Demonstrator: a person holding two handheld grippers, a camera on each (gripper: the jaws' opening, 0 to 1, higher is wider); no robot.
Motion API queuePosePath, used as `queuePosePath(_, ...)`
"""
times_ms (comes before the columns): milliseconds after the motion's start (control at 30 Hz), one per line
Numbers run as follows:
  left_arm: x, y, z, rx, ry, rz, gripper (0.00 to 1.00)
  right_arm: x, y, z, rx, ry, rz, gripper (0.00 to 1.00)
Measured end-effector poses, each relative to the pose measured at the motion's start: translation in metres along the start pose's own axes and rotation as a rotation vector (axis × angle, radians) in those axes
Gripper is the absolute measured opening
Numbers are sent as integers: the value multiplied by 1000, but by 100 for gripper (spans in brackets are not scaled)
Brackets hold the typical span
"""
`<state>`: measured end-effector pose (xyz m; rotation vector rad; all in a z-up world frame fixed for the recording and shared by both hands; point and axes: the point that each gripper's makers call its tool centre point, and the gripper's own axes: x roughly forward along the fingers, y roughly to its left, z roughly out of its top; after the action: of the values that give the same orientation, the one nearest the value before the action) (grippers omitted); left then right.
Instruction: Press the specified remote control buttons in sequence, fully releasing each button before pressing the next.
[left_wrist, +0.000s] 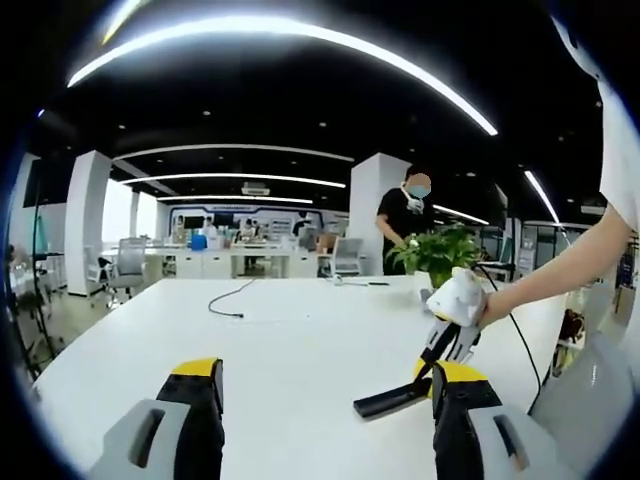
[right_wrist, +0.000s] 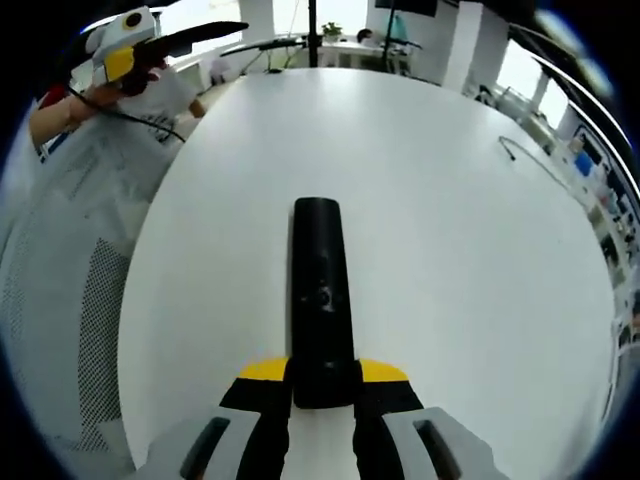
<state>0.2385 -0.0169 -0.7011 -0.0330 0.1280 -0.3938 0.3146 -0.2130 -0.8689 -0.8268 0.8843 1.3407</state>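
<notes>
The right claw (right_wrist: 322, 395) grips the near end of the black remote control (right_wrist: 321, 300), which lies flat on the white worktop (right_wrist: 450, 250). The left gripper view shows this claw from the side, and also a potted plant (left_wrist: 437, 252) and a loose cable (left_wrist: 231, 299). The left claw (left_wrist: 325, 405) stands wide open, holding nothing. No writing on the remote is readable.

- The remote control (right_wrist: 321, 300) is showing plain black along its whole length, glossy near its middle.
- The desk (right_wrist: 440, 220) is showing white to all its edges.
- The right gripper (right_wrist: 322, 395) is showing black jaws with yellow patches on pale grey bodies.
- The left gripper (left_wrist: 325, 400) is wearing the same black, yellow and grey.
- The cable (left_wrist: 228, 298) near the desk's far edge is looking black, perhaps dark grey.
- The plant (left_wrist: 437, 250) is showing green leaves.
</notes>
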Motion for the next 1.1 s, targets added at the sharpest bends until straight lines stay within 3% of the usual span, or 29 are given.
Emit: queuePosePath(1100,0,1,-1,-10,5,2,89,3,-47,2,-15,122,13,21)
